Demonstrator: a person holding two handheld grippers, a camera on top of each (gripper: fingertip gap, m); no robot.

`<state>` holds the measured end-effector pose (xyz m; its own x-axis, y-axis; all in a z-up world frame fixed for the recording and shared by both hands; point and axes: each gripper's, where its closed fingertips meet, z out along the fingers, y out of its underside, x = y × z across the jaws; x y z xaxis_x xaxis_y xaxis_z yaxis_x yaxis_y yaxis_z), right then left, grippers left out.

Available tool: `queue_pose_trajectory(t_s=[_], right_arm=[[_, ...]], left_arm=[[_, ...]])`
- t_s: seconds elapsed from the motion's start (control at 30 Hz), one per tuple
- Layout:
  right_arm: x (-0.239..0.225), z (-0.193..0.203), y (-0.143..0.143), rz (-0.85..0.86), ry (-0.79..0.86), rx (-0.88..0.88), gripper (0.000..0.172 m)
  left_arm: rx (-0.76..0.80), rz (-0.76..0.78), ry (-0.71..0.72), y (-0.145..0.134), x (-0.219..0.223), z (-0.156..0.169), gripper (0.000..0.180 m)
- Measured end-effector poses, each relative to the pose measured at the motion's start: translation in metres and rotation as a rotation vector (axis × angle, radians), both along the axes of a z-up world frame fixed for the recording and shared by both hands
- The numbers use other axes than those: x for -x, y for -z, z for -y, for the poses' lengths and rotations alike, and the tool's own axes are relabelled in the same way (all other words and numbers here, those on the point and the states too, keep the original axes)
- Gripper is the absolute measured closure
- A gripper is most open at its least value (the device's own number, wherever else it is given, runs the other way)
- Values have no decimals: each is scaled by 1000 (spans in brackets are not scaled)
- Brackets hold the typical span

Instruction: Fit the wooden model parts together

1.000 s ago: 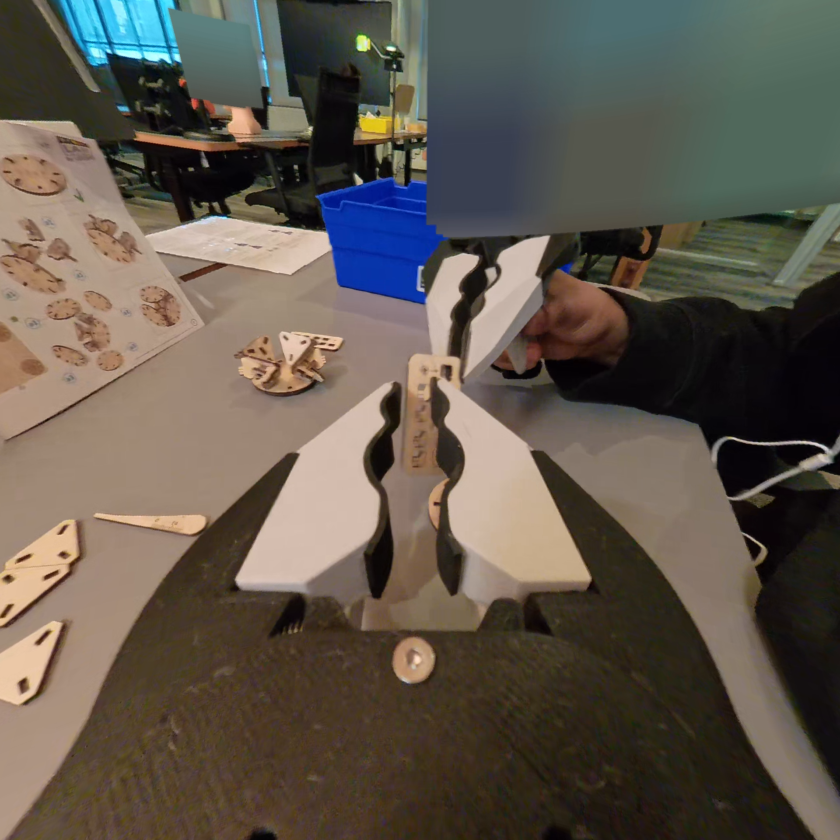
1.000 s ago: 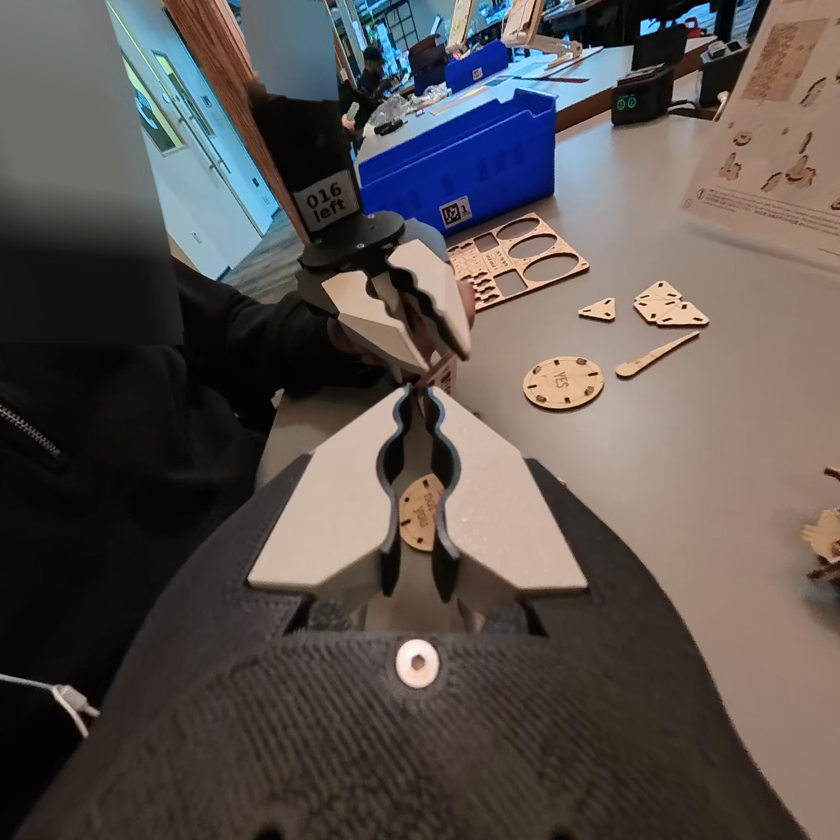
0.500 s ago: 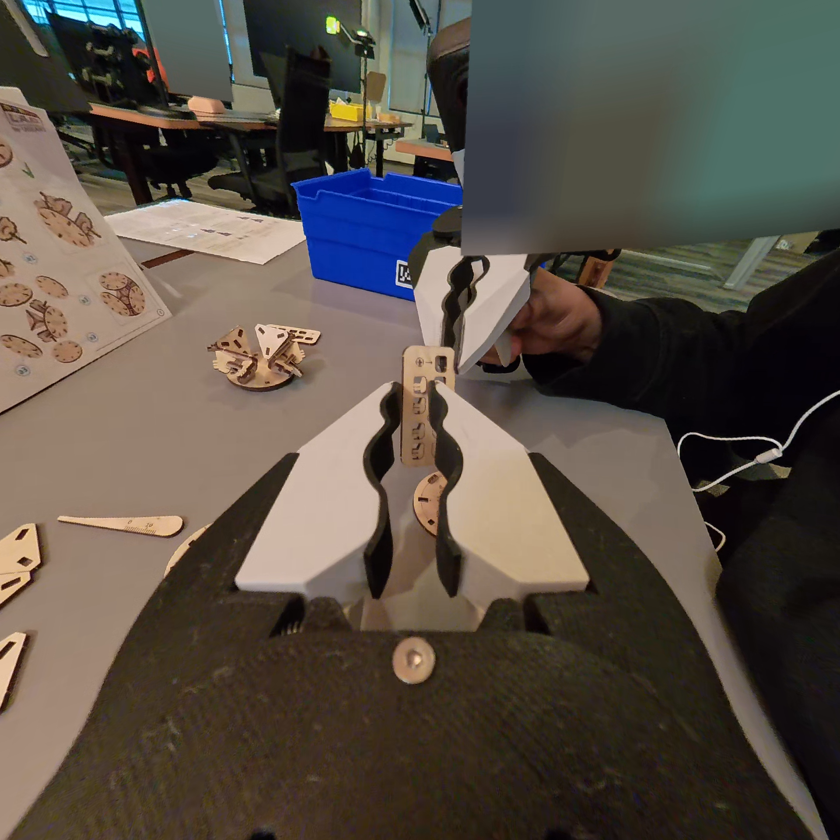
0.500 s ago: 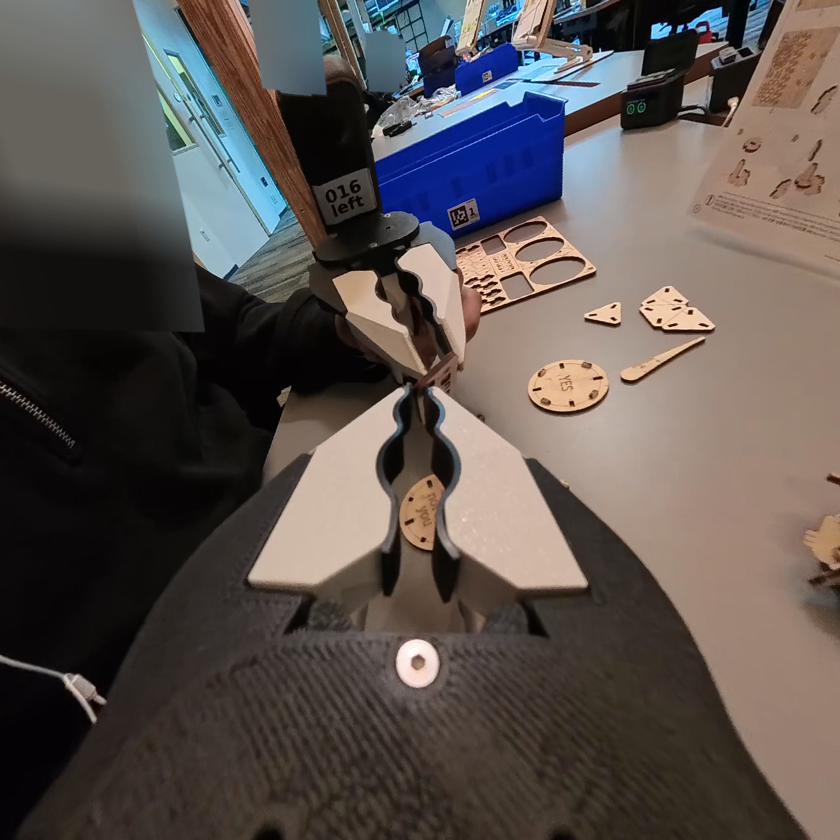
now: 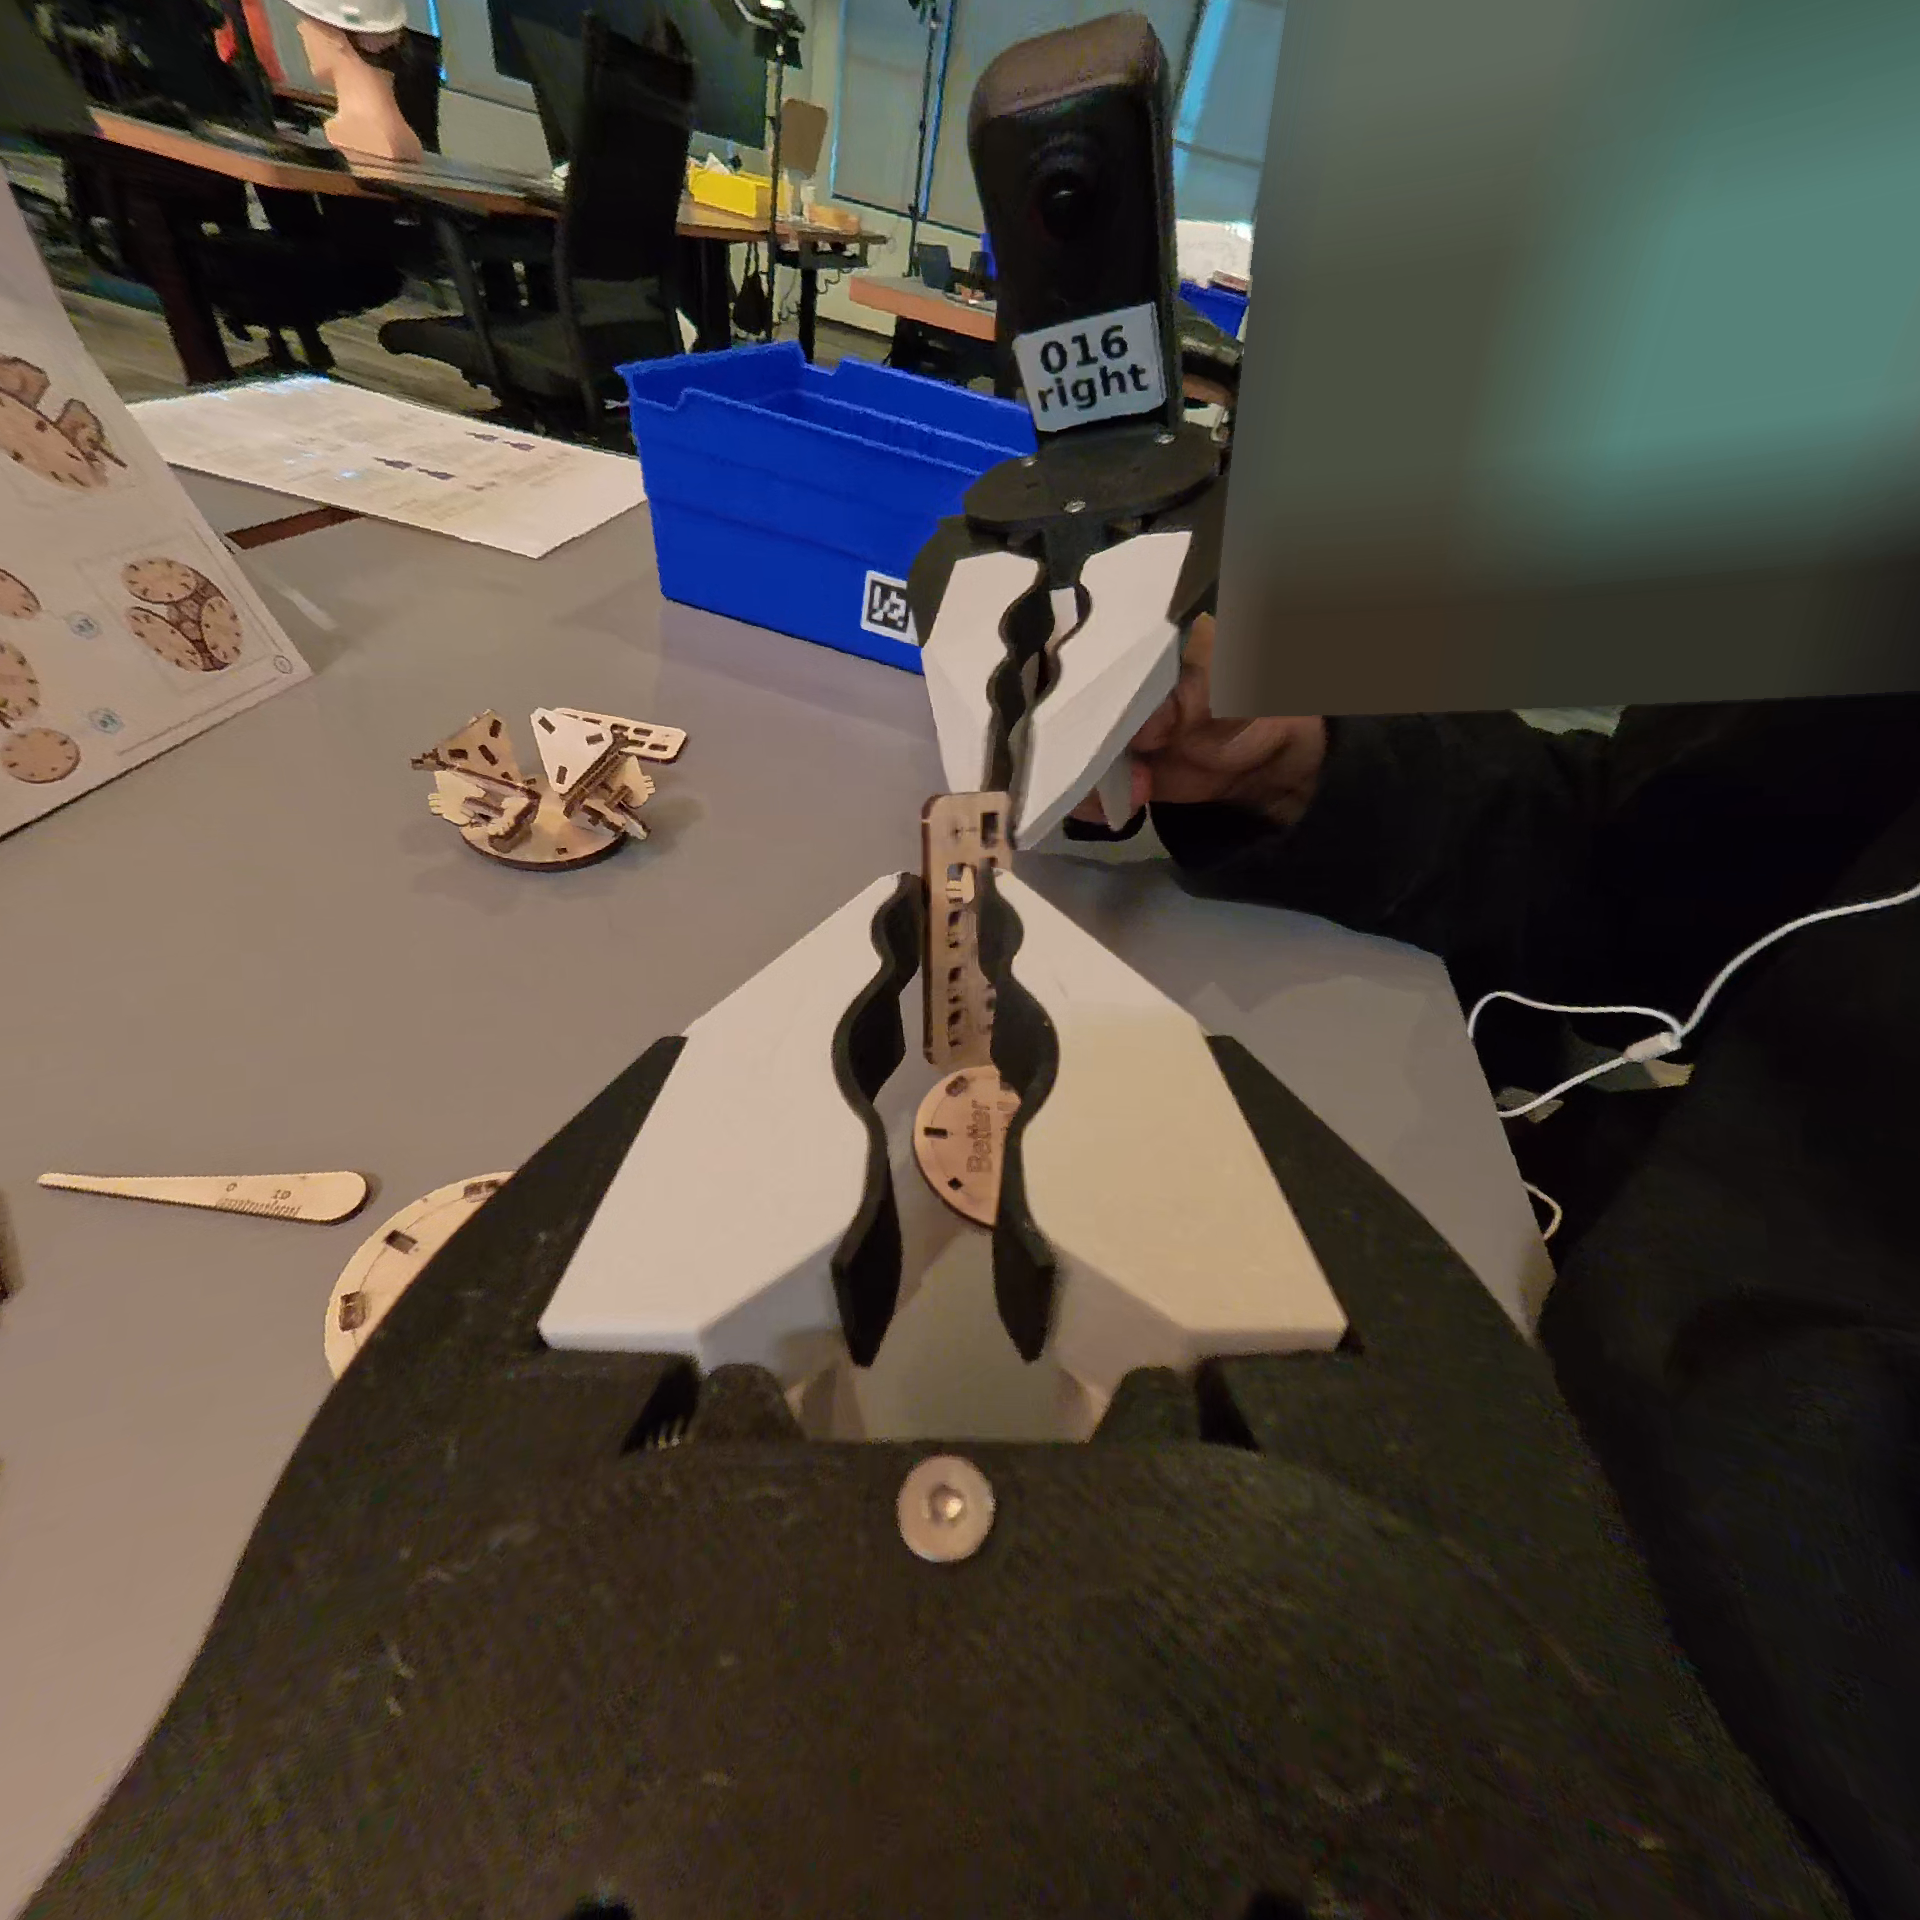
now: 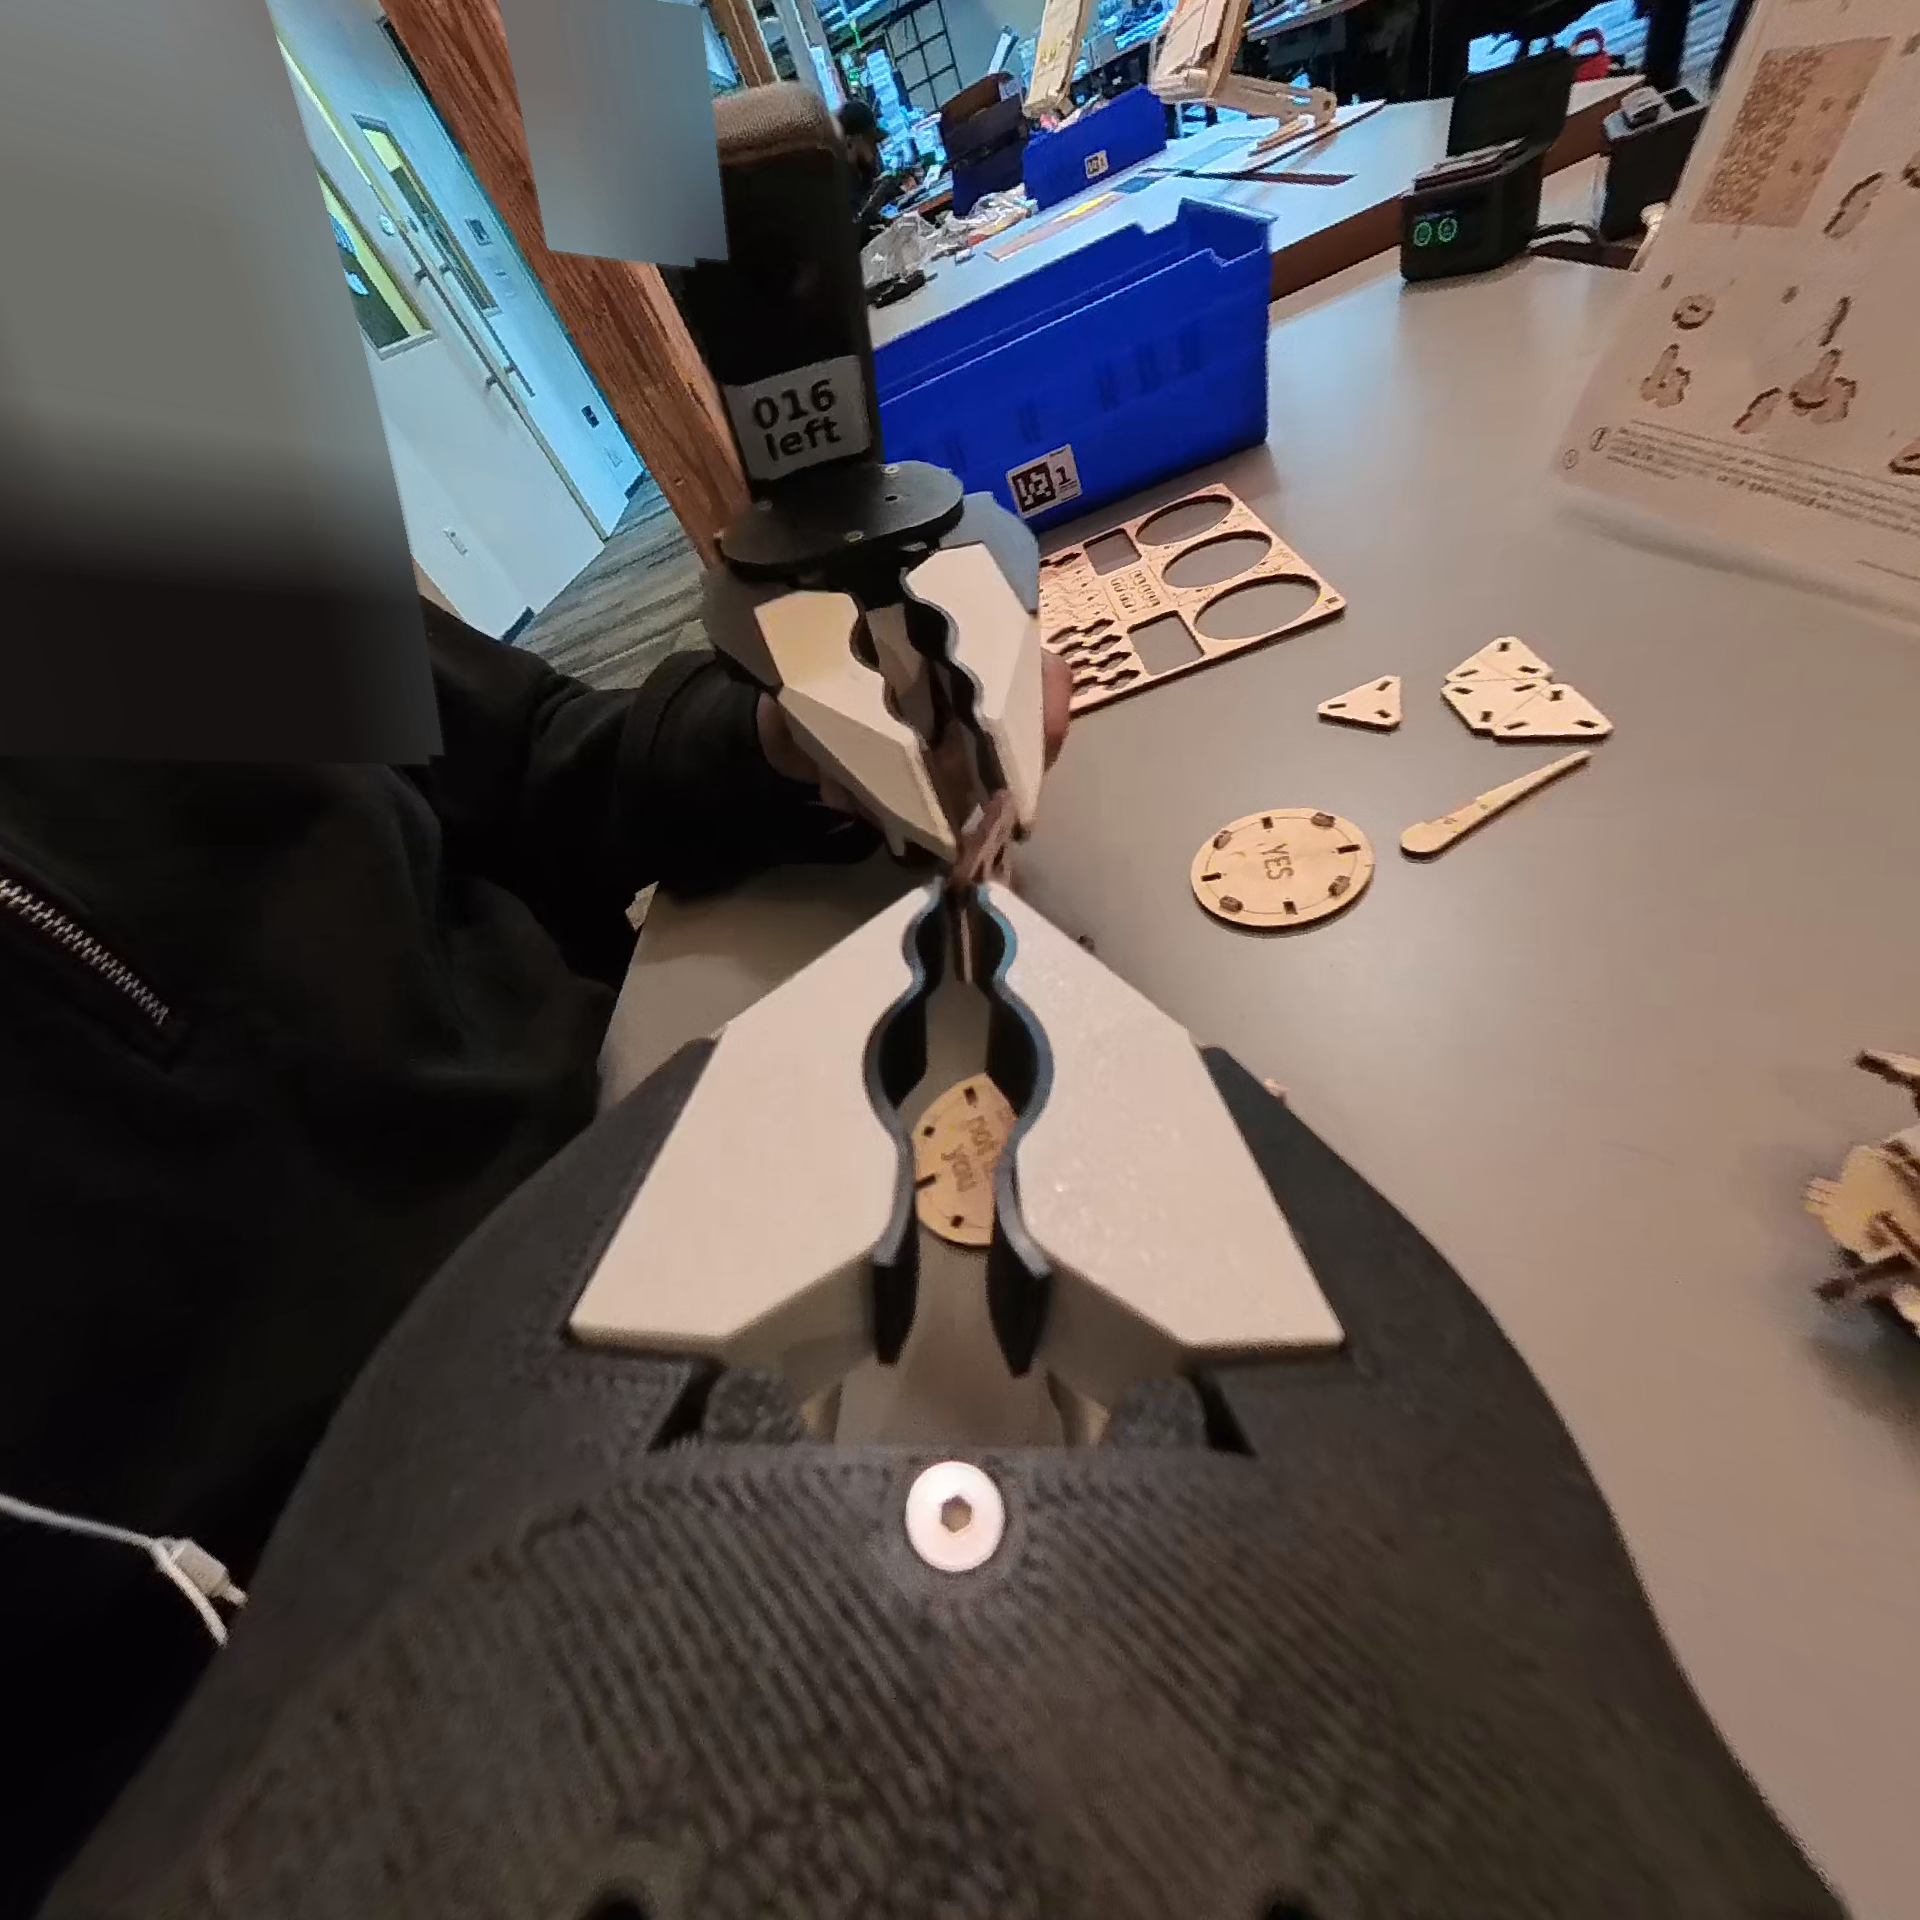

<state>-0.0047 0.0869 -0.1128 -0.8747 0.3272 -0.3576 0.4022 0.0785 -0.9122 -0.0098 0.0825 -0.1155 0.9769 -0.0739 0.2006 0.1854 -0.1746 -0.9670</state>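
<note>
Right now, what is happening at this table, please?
A person holds two handheld grippers over a grey table. The left gripper clamps a slotted wooden strip upright. The right gripper, tips together, meets the strip's top end. Loose laser-cut discs and triangles lie around.

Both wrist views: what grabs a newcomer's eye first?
Dead centre, the left gripper pinches an upright slotted wooden strip, and the right gripper meets it tip to tip at the strip's top end. Behind them a blue bin stands on the grey table, with flat wooden cutouts scattered nearby.
</note>
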Motion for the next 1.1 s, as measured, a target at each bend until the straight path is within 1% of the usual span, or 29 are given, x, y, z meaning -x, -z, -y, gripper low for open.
queue_pose_trajectory(t_s=[0.07,0.1,0.2,0.37,0.47,0.6,0.9,1.1], right_arm=[[3,-5,-1,-7,22,1,172],[3,-6,-2,-6,18,9,172],[4,-6,1,3,26,2,172],[5,-6,2,32,28,15,172],[7,-7,5,46,35,3,172],[9,-9,6,66,49,9,172],[15,-16,9,87,96,0,172],[24,-30,13,85,178,-46,172]], left_arm=[[-21,30,24,-4,-3,0,176],[-27,36,15,-5,-2,-1,176],[-11,3,-12,-1,0,-2,175],[-34,63,-16,-3,3,-1,177],[-30,14,-59,-1,8,0,176],[-12,-29,-83,3,9,-1,178],[-13,-38,-88,3,10,-1,179],[-19,-41,-153,1,22,2,180]])
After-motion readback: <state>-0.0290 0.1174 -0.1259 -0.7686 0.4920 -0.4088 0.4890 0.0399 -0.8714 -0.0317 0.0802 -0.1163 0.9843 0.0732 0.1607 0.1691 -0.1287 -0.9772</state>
